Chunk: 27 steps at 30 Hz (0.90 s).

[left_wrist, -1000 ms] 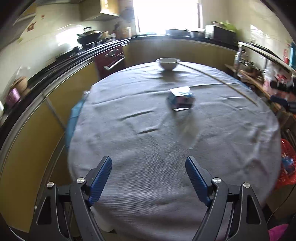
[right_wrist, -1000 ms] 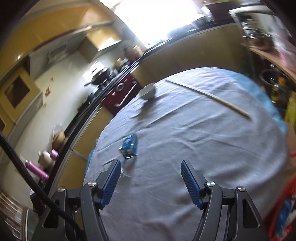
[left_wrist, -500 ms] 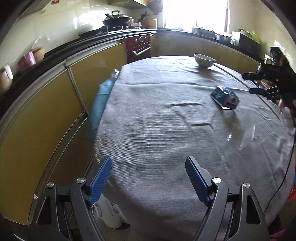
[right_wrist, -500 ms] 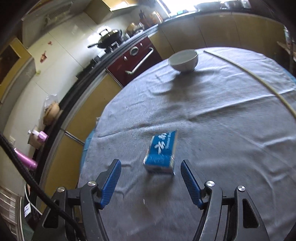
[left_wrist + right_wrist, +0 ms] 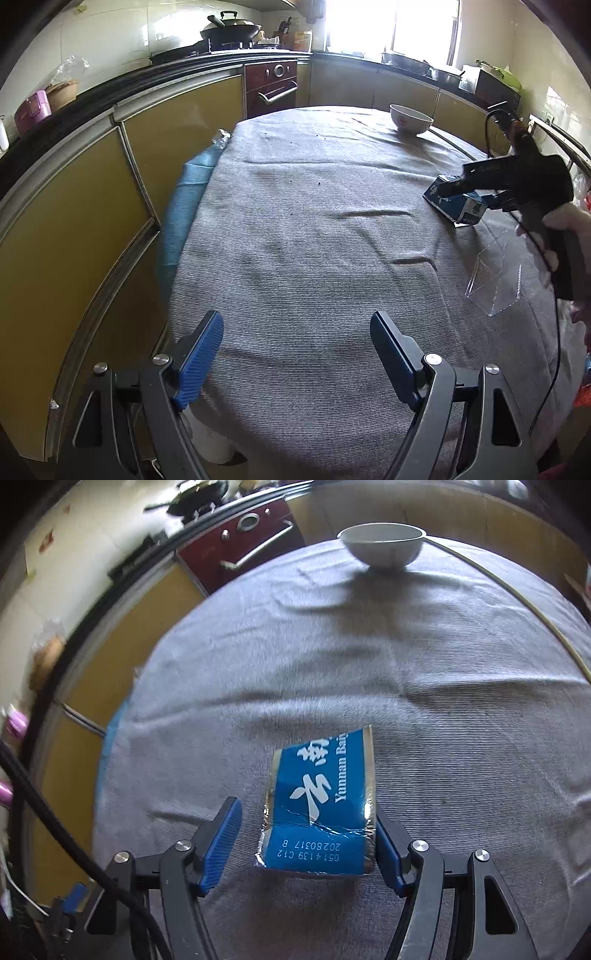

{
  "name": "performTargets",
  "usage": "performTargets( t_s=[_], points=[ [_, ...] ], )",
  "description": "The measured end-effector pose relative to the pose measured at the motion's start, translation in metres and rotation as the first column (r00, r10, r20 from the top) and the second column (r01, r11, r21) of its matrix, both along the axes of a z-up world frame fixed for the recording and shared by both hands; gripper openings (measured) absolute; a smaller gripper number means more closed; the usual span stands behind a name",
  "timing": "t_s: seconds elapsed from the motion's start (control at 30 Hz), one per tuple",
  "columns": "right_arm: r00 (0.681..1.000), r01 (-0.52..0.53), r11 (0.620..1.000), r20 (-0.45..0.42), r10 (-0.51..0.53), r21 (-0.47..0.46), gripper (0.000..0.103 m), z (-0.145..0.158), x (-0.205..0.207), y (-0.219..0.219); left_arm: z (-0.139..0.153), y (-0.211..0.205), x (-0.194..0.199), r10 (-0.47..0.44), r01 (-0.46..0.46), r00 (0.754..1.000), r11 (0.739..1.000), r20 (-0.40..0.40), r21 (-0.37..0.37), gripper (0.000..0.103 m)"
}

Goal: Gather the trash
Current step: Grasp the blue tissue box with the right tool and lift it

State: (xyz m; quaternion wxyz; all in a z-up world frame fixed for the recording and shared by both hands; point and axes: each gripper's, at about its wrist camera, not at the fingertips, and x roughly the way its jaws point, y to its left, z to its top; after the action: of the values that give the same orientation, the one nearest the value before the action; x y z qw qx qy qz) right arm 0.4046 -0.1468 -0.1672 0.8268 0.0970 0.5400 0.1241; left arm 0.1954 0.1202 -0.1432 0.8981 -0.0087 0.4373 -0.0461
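Round surface (image 5: 314, 229) under grey cloth. My left gripper (image 5: 297, 354) hangs wide and empty at its 6 o'clock edge. White bowl (image 5: 382, 544) at 12. My right gripper (image 5: 308, 843) straddles the blue carton (image 5: 325, 805): right pad touching its edge, left pad clear, not clamped.

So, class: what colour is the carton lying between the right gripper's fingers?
Blue with white lettering and silver foil edges; the carton shows best in the right wrist view.
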Motion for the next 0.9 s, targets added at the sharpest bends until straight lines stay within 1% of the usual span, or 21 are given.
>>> performTargets(
  t_s=[0.07, 0.1, 0.17, 0.23, 0.33, 0.4, 0.47, 0.63, 0.7, 0.77, 0.9],
  points=[
    [1.000, 0.004, 0.999, 0.012, -0.003, -0.042, 0.070, -0.003, -0.001, 0.004, 0.000, -0.002, 0.000, -0.007, 0.007, 1.000, 1.000, -0.006, -0.011, 0.082],
    [1.000, -0.001, 0.999, 0.011, 0.002, -0.039, 0.070, -0.004, -0.001, 0.005, 0.000, -0.003, 0.000, -0.012, 0.011, 1.000, 1.000, -0.009, -0.017, 0.082],
    [1.000, 0.006, 0.999, 0.030, -0.005, -0.032, 0.060, -0.004, -0.004, 0.002, 0.002, -0.007, -0.001, -0.025, 0.024, 1.000, 0.999, -0.010, -0.031, 0.082],
    [0.999, 0.021, 1.000, 0.051, -0.020, -0.017, 0.059, 0.000, -0.007, -0.005, 0.005, -0.015, -0.001, -0.045, 0.044, 0.999, 0.998, -0.008, -0.042, 0.082],
    [0.995, 0.053, 0.998, 0.084, -0.055, 0.020, 0.059, 0.011, -0.015, -0.020, 0.012, -0.035, -0.001, -0.102, 0.103, 0.995, 0.994, 0.005, -0.048, 0.082],
    [0.991, 0.069, 0.997, 0.108, -0.073, 0.043, 0.059, 0.020, -0.024, -0.033, 0.017, -0.051, 0.000, -0.152, 0.153, 0.988, 0.987, 0.016, -0.046, 0.082],
    [0.987, 0.089, 0.994, 0.125, -0.096, 0.066, 0.059, 0.028, -0.037, -0.049, 0.021, -0.073, 0.001, -0.216, 0.217, 0.976, 0.975, 0.028, -0.043, 0.082],
    [0.978, 0.146, 0.981, 0.134, -0.162, 0.127, 0.059, 0.037, -0.071, -0.091, 0.024, -0.126, 0.011, -0.343, 0.344, 0.939, 0.938, 0.029, -0.036, 0.082],
    [0.974, 0.163, 0.976, 0.136, -0.183, 0.145, 0.059, 0.038, -0.086, -0.107, 0.024, -0.143, 0.015, -0.368, 0.368, 0.929, 0.929, 0.032, -0.020, 0.082],
    [0.967, 0.188, 0.968, 0.139, -0.212, 0.168, 0.059, 0.039, -0.104, -0.127, 0.022, -0.155, 0.024, -0.376, 0.376, 0.926, 0.927, 0.021, -0.010, 0.082],
    [0.955, 0.233, 0.951, 0.135, -0.263, 0.202, 0.059, 0.038, -0.135, -0.162, 0.020, -0.169, 0.038, -0.381, 0.381, 0.924, 0.924, -0.004, -0.036, 0.082]
  ],
)
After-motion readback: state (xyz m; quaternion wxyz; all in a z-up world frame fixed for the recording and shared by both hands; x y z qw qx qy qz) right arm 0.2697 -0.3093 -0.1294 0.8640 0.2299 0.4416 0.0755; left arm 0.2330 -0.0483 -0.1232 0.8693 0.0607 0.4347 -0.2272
